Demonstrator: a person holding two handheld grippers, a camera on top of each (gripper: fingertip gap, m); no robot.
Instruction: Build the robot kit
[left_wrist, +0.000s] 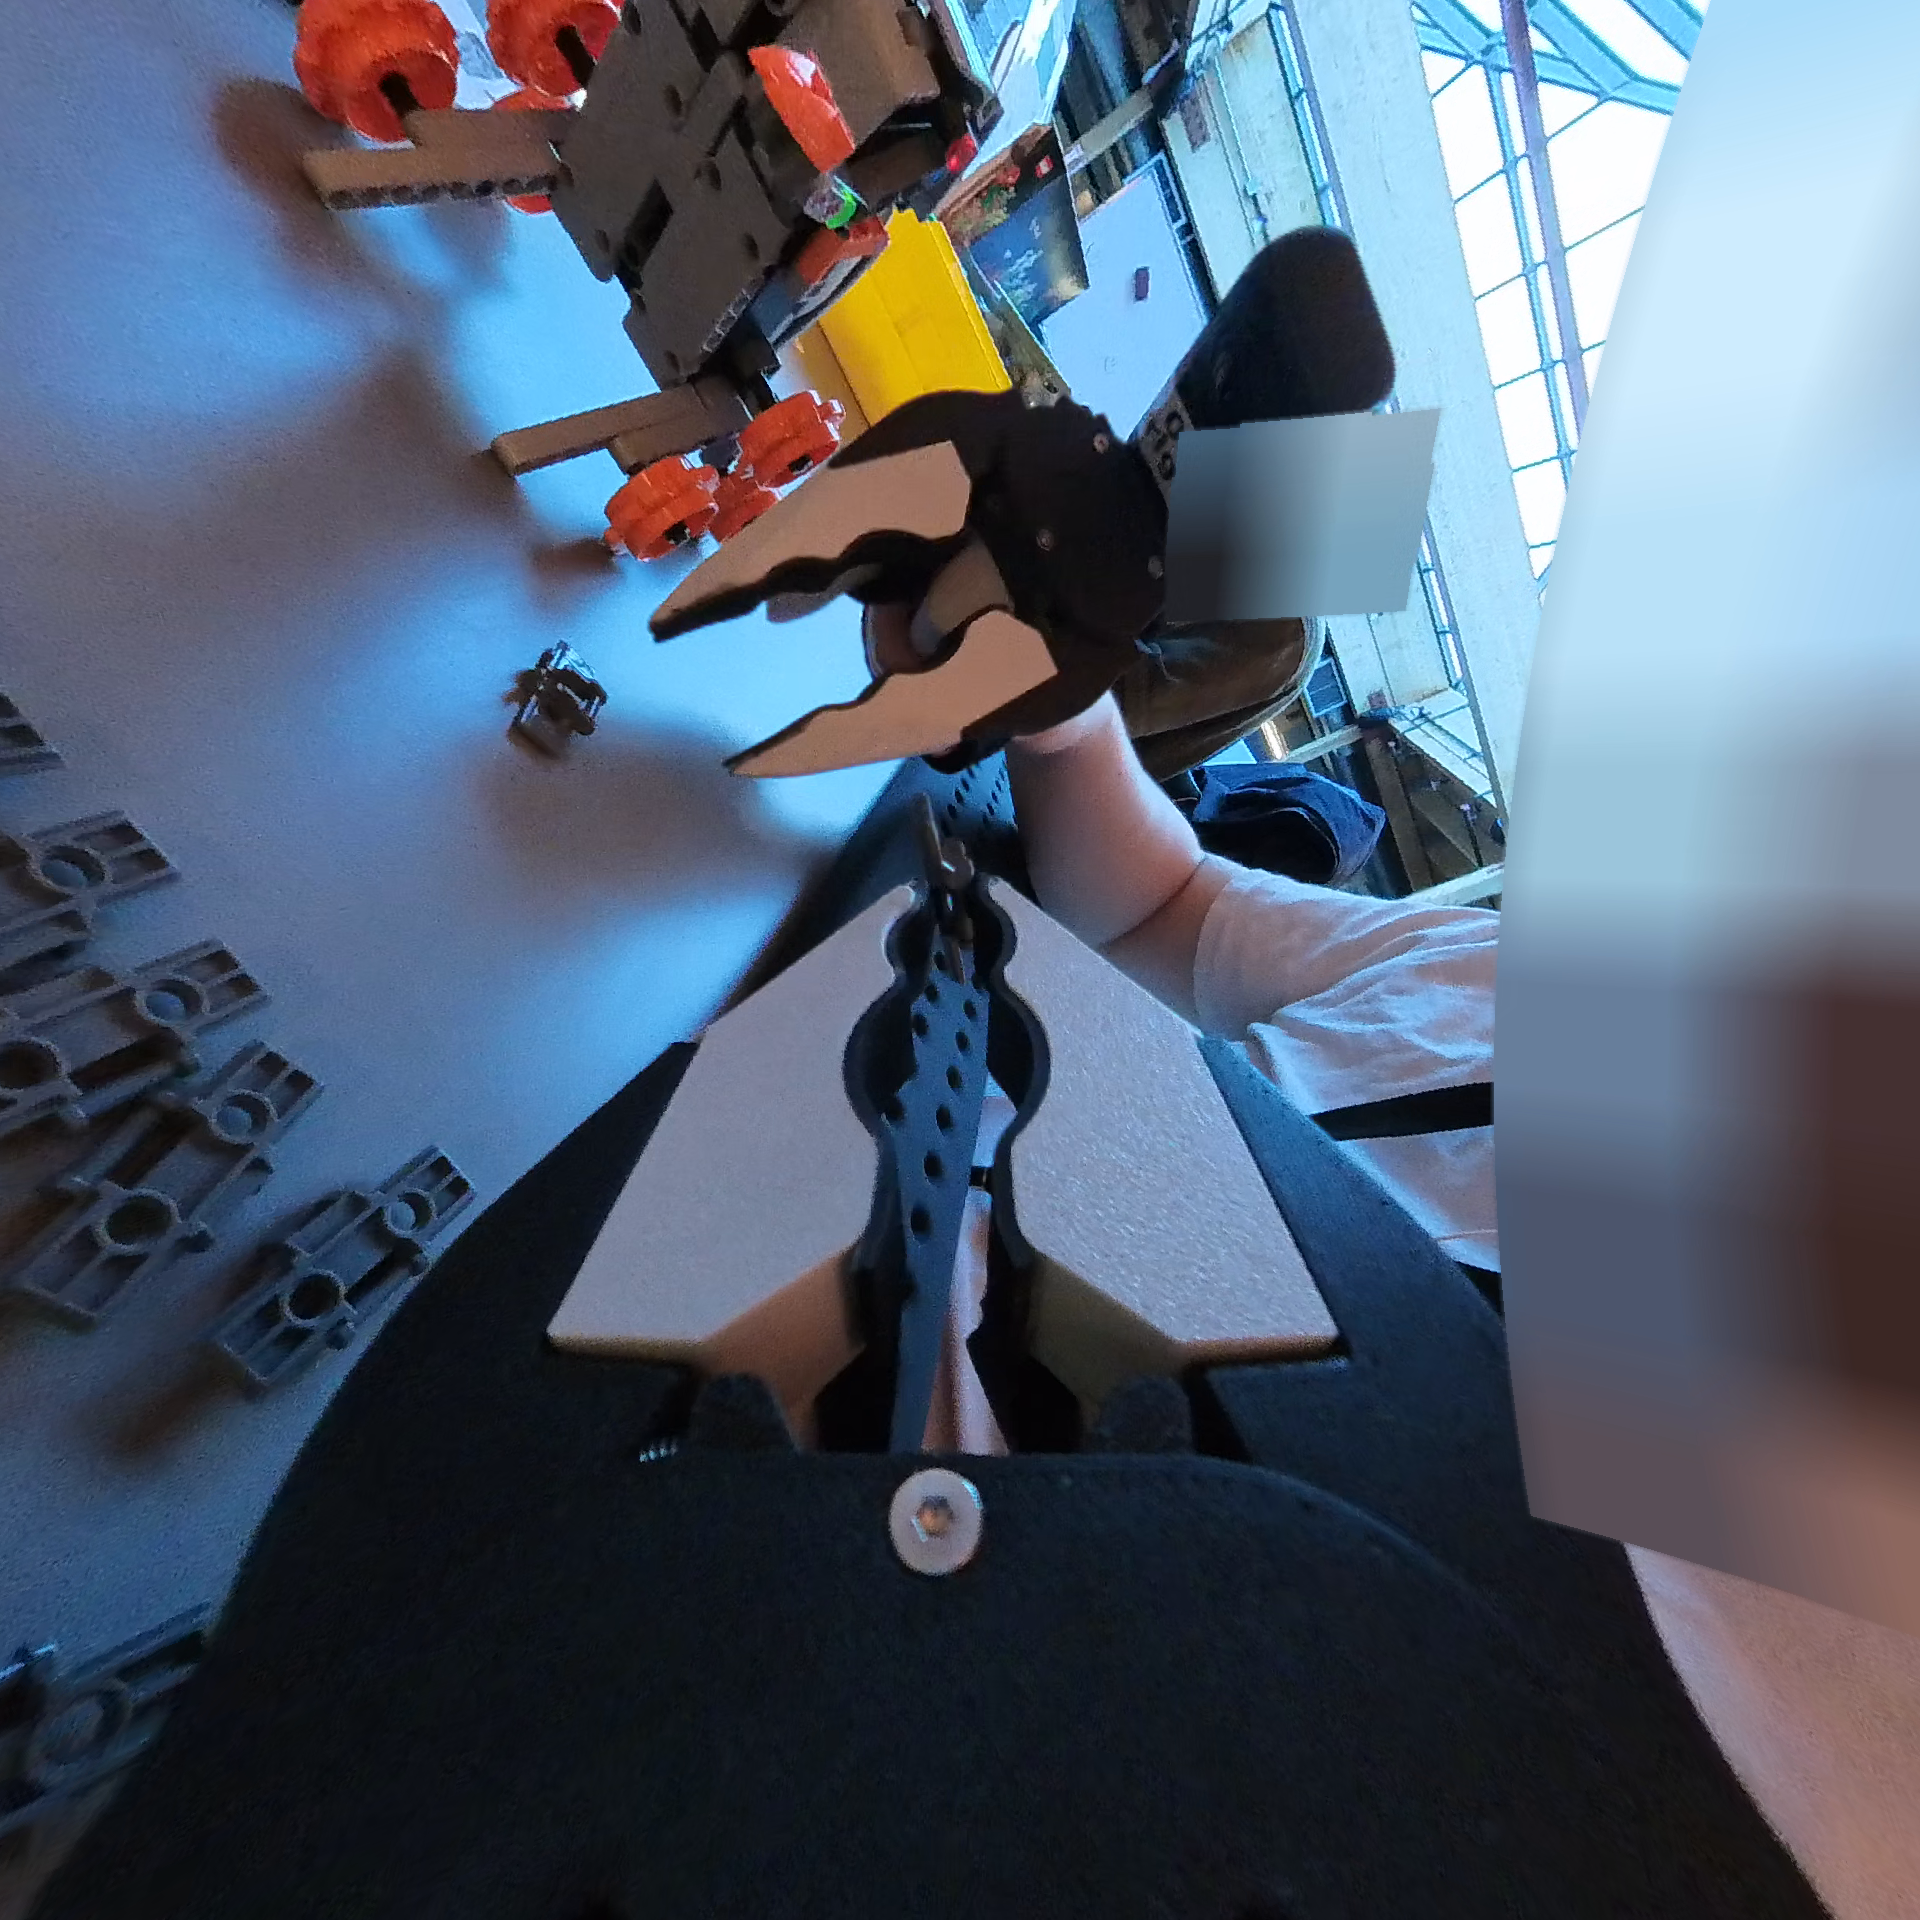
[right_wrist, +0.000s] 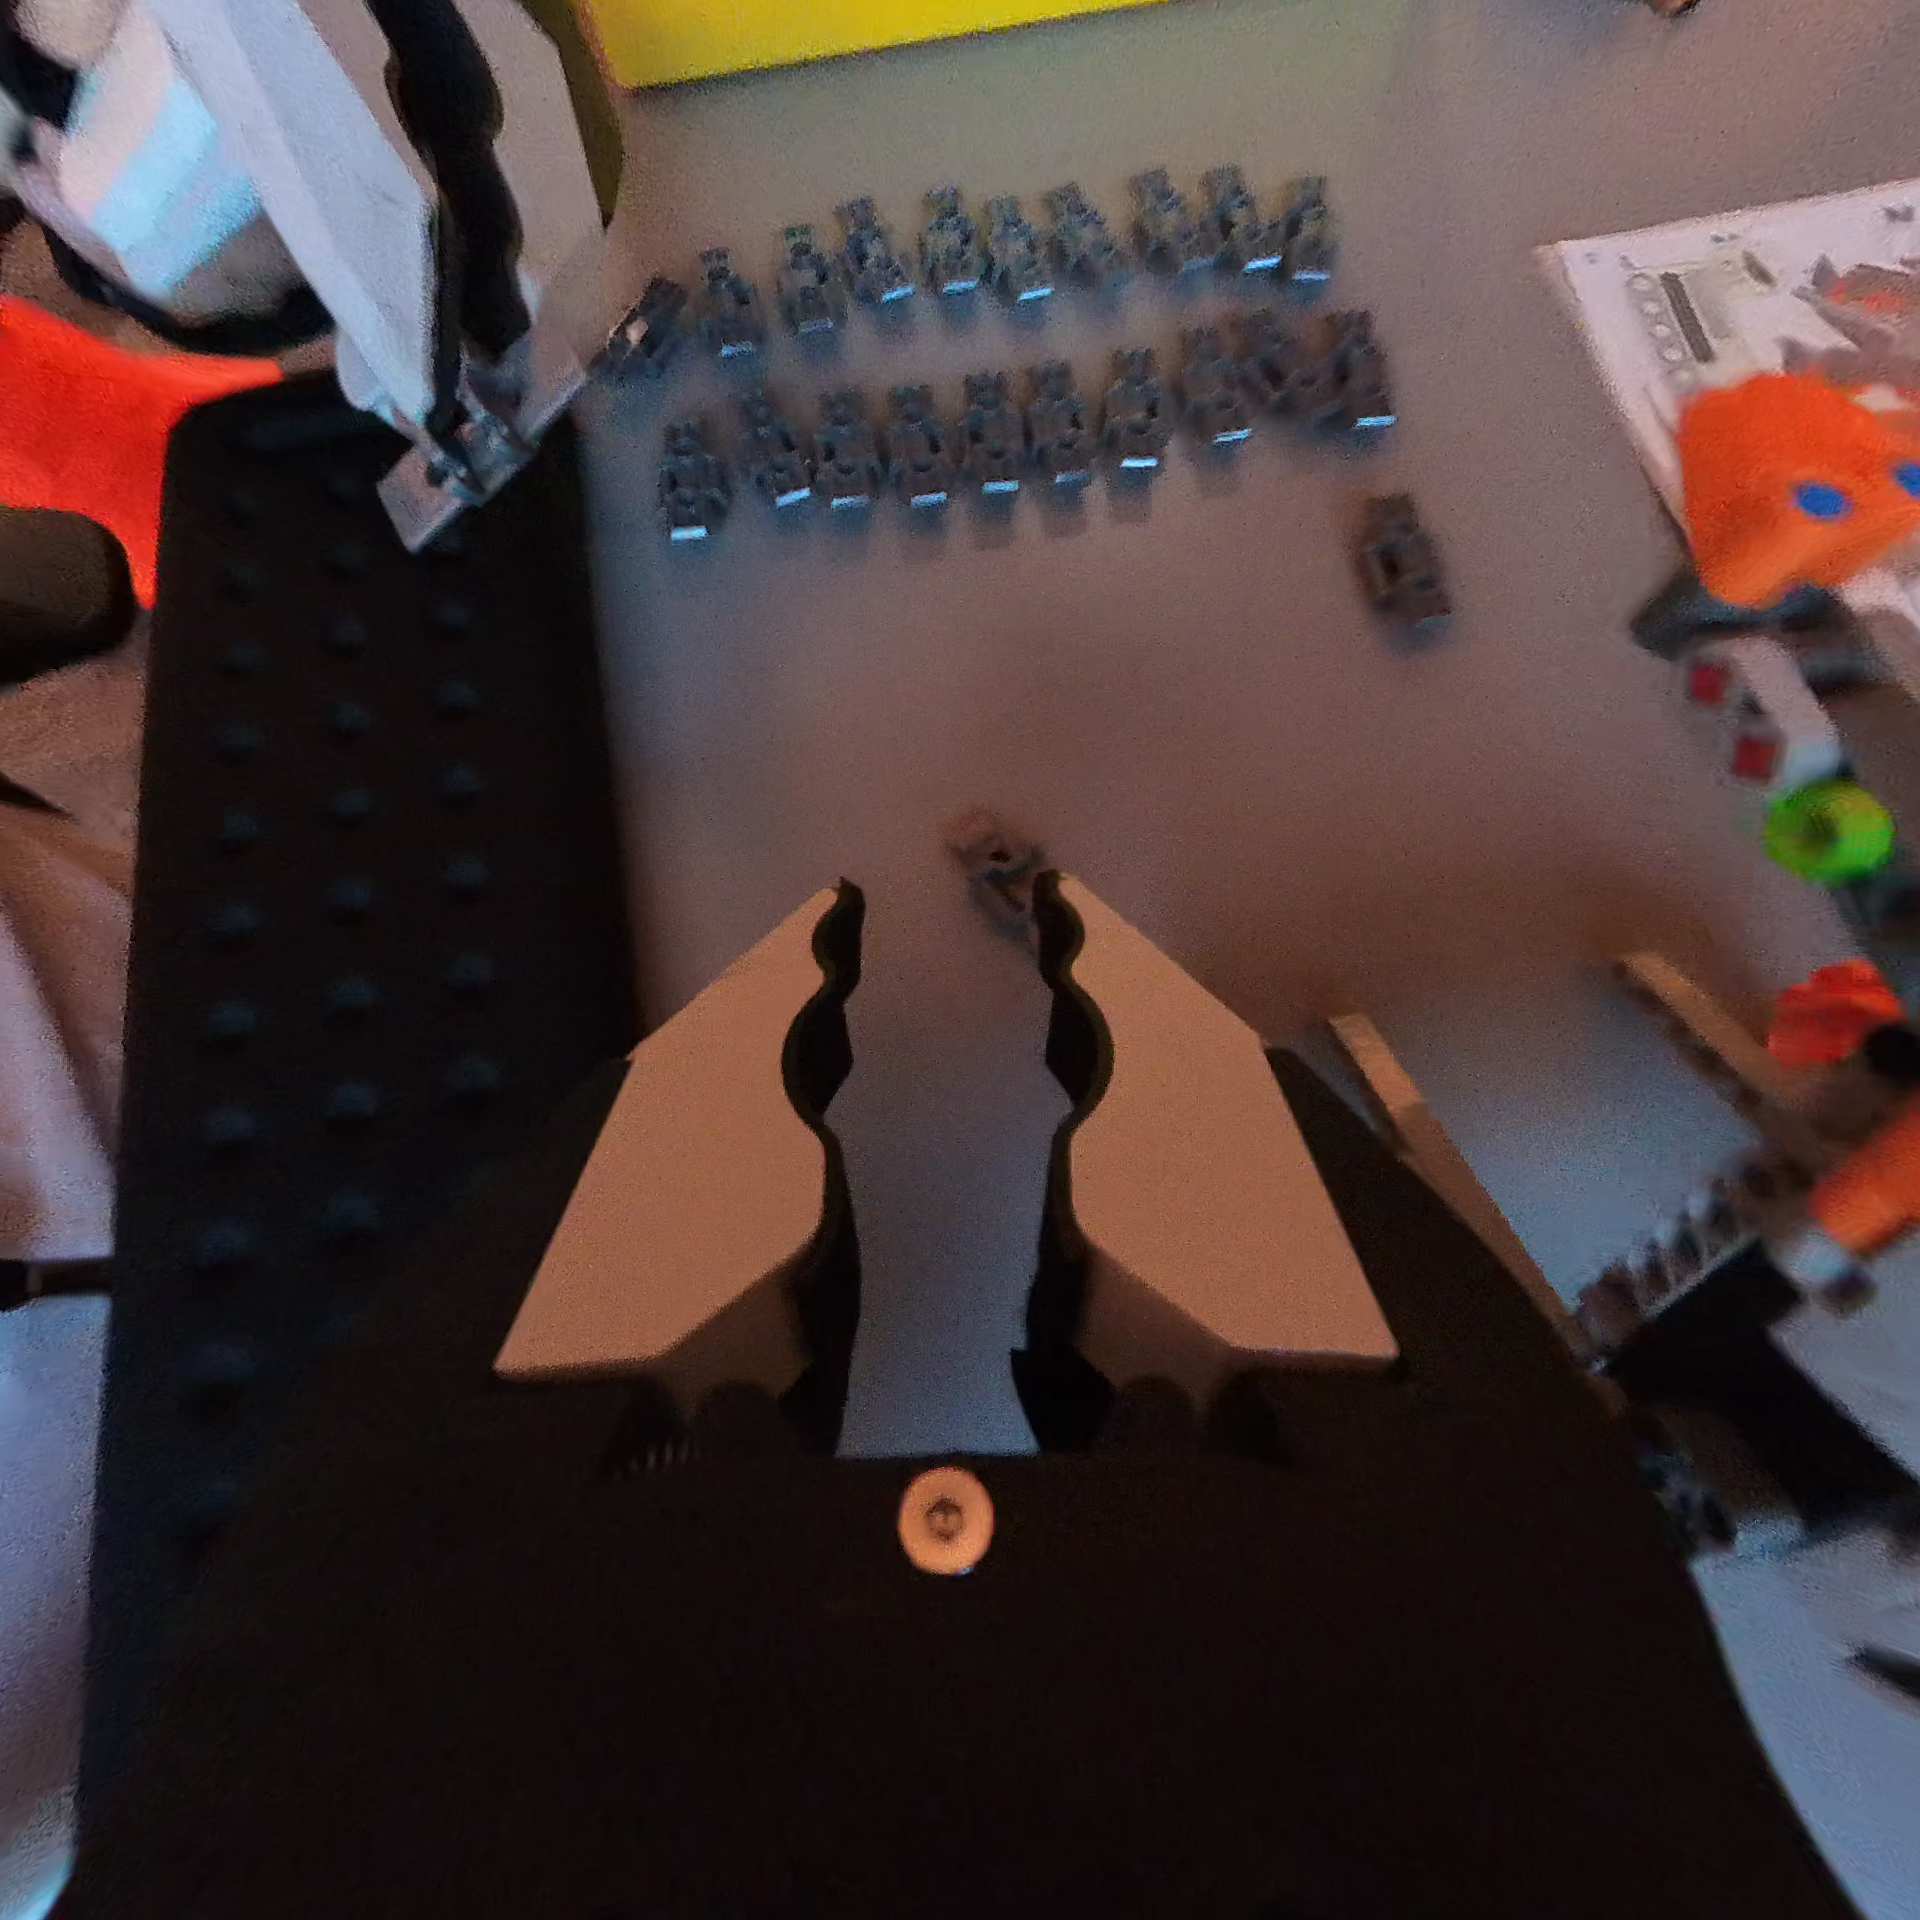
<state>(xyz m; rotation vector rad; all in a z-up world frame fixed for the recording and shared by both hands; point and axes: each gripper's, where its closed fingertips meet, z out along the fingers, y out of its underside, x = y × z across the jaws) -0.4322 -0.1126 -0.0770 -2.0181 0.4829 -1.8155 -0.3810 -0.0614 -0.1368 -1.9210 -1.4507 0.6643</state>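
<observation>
Black plastic, long, flat and studded with rows of holes, the plate (left_wrist: 940, 1081) ran lengthwise away from the left tool (left_wrist: 951, 894) along its fingers, seen edge-on. That tool was clamped on the plate, and a small dark pin (left_wrist: 940, 847) stuck out past its tips. In the right wrist view the plate (right_wrist: 343, 831) lay long-axis away from the camera, left of the right tool (right_wrist: 945, 894). The right tool's fingers stood apart with nothing between them, above the grey bench (right_wrist: 1143, 727), with a tiny grey connector piece (right_wrist: 997, 868) just beside 1 tip. Farther off lay 2 rows of small grey track links (right_wrist: 997, 343), blurred, roughly 10 per row, plus 1 stray link (right_wrist: 1403, 561).
</observation>
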